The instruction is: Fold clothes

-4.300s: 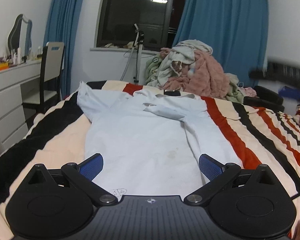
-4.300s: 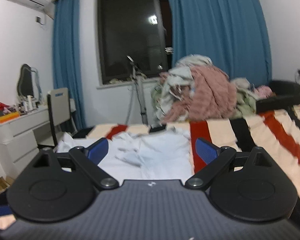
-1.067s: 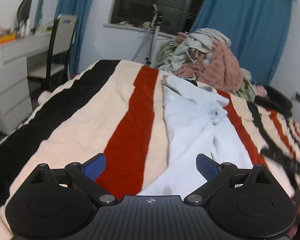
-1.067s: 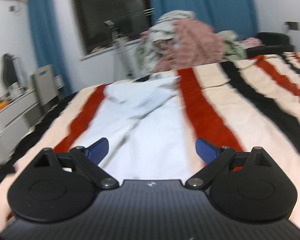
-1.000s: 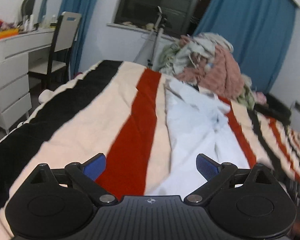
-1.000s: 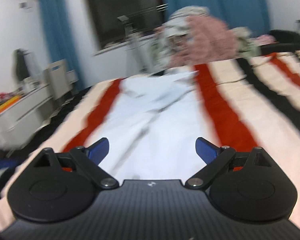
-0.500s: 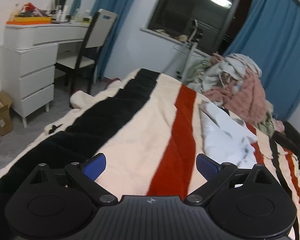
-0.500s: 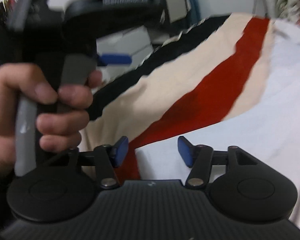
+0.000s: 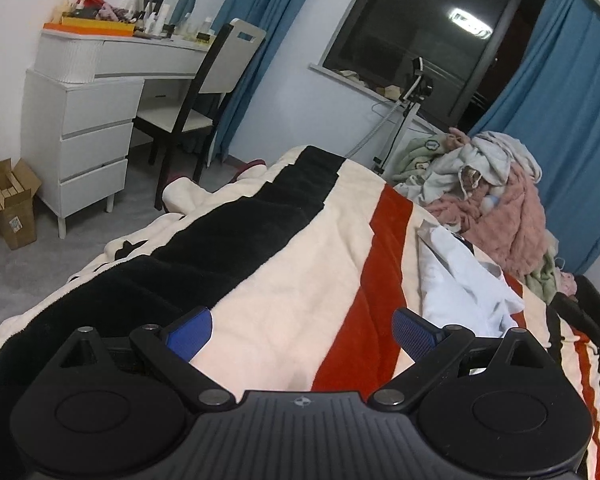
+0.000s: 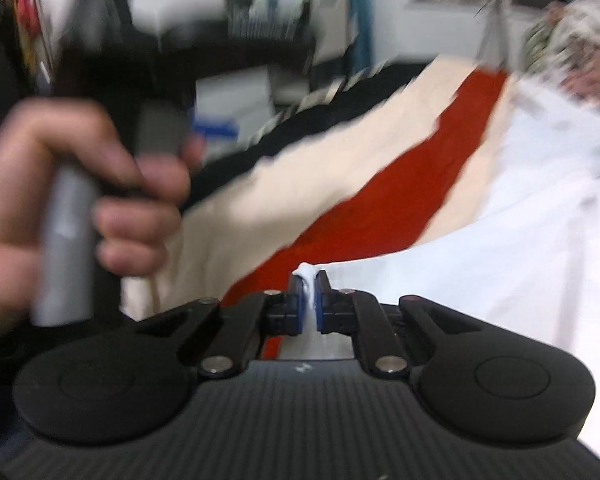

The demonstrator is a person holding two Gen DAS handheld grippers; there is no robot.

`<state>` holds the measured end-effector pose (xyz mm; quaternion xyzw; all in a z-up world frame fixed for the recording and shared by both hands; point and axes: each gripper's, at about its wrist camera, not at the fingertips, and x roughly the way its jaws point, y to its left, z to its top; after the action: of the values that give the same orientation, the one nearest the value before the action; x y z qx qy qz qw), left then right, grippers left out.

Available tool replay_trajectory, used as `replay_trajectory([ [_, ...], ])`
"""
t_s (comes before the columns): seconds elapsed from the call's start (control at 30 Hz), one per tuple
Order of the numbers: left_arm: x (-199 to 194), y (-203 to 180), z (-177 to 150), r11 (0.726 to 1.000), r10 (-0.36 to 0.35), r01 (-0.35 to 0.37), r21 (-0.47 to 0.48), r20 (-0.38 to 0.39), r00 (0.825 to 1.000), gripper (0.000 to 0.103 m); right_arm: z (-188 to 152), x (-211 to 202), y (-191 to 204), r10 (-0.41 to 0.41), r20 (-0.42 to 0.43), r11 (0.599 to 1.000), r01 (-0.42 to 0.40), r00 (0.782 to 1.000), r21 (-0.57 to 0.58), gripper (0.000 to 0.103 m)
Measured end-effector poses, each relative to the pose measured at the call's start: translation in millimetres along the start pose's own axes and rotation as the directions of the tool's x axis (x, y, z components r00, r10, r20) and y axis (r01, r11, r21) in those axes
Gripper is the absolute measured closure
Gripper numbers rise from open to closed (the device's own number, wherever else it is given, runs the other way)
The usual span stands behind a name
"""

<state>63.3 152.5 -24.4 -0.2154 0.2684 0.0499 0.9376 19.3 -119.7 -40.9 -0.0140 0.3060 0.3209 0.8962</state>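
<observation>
A pale blue shirt [image 10: 512, 240] lies spread on the striped blanket [image 10: 284, 200]. My right gripper [image 10: 308, 294] is shut on the shirt's near left corner, and a pinch of white cloth sticks up between the blue pads. In the left wrist view the shirt [image 9: 460, 280] lies to the right of a red stripe. My left gripper [image 9: 300, 326] stands open over the cream and red stripes of the blanket [image 9: 292, 280], left of the shirt, with nothing between its fingers. A hand [image 10: 60, 200] holds the left gripper's grey handle at the left of the right wrist view.
A heap of clothes [image 9: 484, 196] is piled at the bed's far end before blue curtains [image 9: 572, 128]. A white dresser [image 9: 84, 120], a chair [image 9: 204, 92] and a cardboard box [image 9: 12, 204] stand on the floor left of the bed.
The right gripper swung left to the shirt's near corner and its jaws closed on the cloth. The left gripper drifted left, off the shirt and over the bare blanket, still open.
</observation>
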Motion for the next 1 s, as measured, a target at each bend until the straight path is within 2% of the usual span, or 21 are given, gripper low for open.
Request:
replay_trajectory([
  [0.07, -1.7, -5.0, -3.3, 1.000, -0.017, 0.017, 0.015, -0.009, 1.000, 0.005, -4.4, -40.6, -7.1, -0.037, 0.074, 0.999, 0.035, 0.997, 0.039, 0.094],
  [0.17, -2.6, -14.8, -10.2, 0.998, -0.045, 0.047, 0.043, -0.036, 0.998, 0.005, -19.9, -92.9, -19.2, -0.091, 0.139, 0.990, 0.074, 0.986, 0.123, 0.095],
  [0.3, -1.1, -32.2, -25.9, 0.988, -0.121, 0.130, 0.082, -0.111, 0.986, 0.005, -51.6, -136.3, -40.9, -0.167, 0.117, 0.958, 0.133, 0.979, 0.256, 0.095],
  [0.37, 2.0, -41.2, -37.0, 0.980, -0.159, 0.176, 0.090, -0.168, 0.973, 0.005, -67.2, -145.8, -55.8, -0.194, 0.072, 0.927, 0.159, 0.978, 0.340, 0.094],
  [0.43, 7.2, -48.9, -51.0, 0.969, -0.212, 0.237, 0.070, -0.255, 0.943, 0.005, -79.3, -148.8, -67.6, -0.191, 0.015, 0.904, 0.170, 0.981, 0.392, 0.092],
  [0.5, 11.6, -52.6, -65.0, 0.961, -0.244, 0.272, 0.041, -0.327, 0.913, 0.006, -83.7, -153.5, -77.3, -0.141, -0.042, 0.894, 0.145, 0.989, 0.424, 0.091],
  [0.53, 13.6, -53.8, -71.9, 0.958, -0.257, 0.285, 0.026, -0.360, 0.897, 0.007, -84.6, -156.5, -82.3, -0.124, -0.056, 0.883, 0.135, 0.991, 0.450, 0.085],
  [0.57, 15.6, -55.1, -78.7, 0.955, -0.269, 0.297, 0.010, -0.392, 0.880, 0.008, -83.6, -160.4, -89.2, -0.112, -0.054, 0.866, 0.124, 0.992, 0.485, 0.064],
  [0.6, 17.7, -56.3, -85.6, 0.951, -0.281, 0.308, -0.007, -0.424, 0.861, 0.009, -81.4, -164.4, -95.6, -0.111, -0.039, 0.849, 0.115, 0.993, 0.516, 0.049],
  [0.63, 19.7, -57.6, -92.5, 0.948, -0.294, 0.318, -0.023, -0.454, 0.841, 0.009, -79.9, -171.0, -103.7, -0.133, -0.006, 0.830, 0.115, 0.991, 0.545, 0.025],
  [0.67, 20.8, -57.9, -98.4, 0.945, -0.303, 0.324, -0.041, -0.476, 0.825, 0.012, -78.5, -178.0, -111.9, -0.159, 0.027, 0.811, 0.115, 0.987, 0.573, 0.018],
  [0.7, 21.1, -57.4, -103.4, 0.943, -0.311, 0.327, -0.057, -0.493, 0.813, 0.014, -77.1, -184.9, -120.2, -0.185, 0.059, 0.791, 0.114, 0.981, 0.601, 0.019],
  [0.8, 22.2, -56.9, -117.1, 0.937, -0.330, 0.336, -0.093, -0.542, 0.773, 0.025, -77.9, -180.9, -159.0, -0.261, 0.023, 0.702, 0.173, 0.965, 0.691, 0.019],
  [0.83, 22.1, -57.9, -122.0, 0.937, -0.328, 0.336, -0.093, -0.559, 0.761, 0.026, -83.5, -173.3, -173.7, -0.250, -0.006, 0.652, 0.173, 0.968, 0.738, 0.019],
  [0.87, 21.4, -60.3, -126.8, 0.938, -0.320, 0.336, -0.081, -0.573, 0.754, 0.027, -89.6, -165.0, -188.6, -0.233, -0.036, 0.598, 0.173, 0.972, 0.783, 0.018],
  [0.93, 19.7, -67.7, -135.0, 0.941, -0.290, 0.336, -0.034, -0.589, 0.754, 0.032, -106.1, -147.1, -211.0, -0.163, -0.084, 0.466, 0.152, 0.983, 0.872, 0.021],
  [0.97, 18.1, -71.8, -138.7, 0.942, -0.275, 0.335, -0.009, -0.595, 0.755, 0.039, -109.5, -140.2, -215.7, -0.149, -0.110, 0.436, 0.165, 0.983, 0.885, 0.024],
  [1.0, 15.9, -74.7, -141.9, 0.941, -0.264, 0.337, 0.011, -0.599, 0.756, 0.056, -112.4, -133.4, -219.8, -0.137, -0.135, 0.410, 0.181, 0.981, 0.894, 0.024],
])
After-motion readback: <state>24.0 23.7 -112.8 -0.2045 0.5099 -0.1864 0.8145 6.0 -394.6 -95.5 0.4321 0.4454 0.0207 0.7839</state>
